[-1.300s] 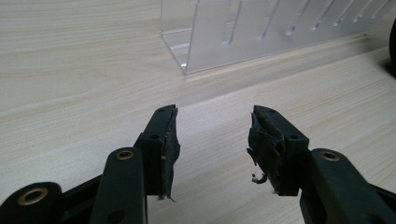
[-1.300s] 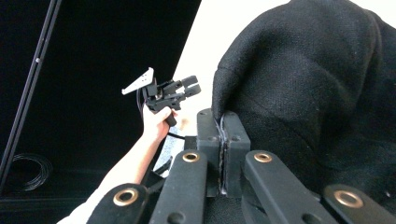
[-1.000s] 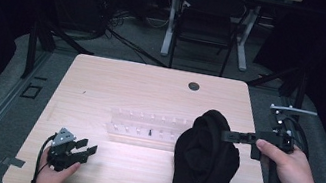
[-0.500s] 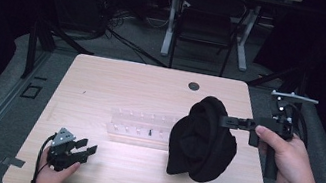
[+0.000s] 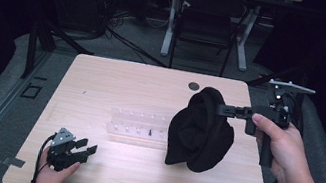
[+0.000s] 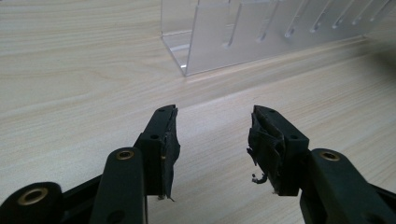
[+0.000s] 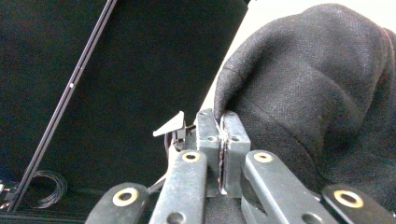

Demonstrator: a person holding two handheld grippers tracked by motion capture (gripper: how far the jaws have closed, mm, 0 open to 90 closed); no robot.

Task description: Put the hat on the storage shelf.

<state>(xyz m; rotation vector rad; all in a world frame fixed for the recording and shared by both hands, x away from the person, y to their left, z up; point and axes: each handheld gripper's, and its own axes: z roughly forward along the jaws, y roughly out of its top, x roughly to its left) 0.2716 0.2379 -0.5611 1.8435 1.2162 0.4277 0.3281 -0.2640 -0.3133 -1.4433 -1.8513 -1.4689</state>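
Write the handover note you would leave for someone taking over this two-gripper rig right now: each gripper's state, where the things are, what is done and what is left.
Right gripper: shut on an edge of the black cloth, which hangs bunched and lifted over the right half of the table.
Left gripper: open, holding nothing, resting near the table's front left edge.
Clear plastic rack: mid-table, just left of the cloth, partly hidden by it.
Done: cloth gripped and raised.
Left: probably to spread, fold or set down the cloth; the free left gripper could take a second edge. Mind the rack under the hanging cloth.
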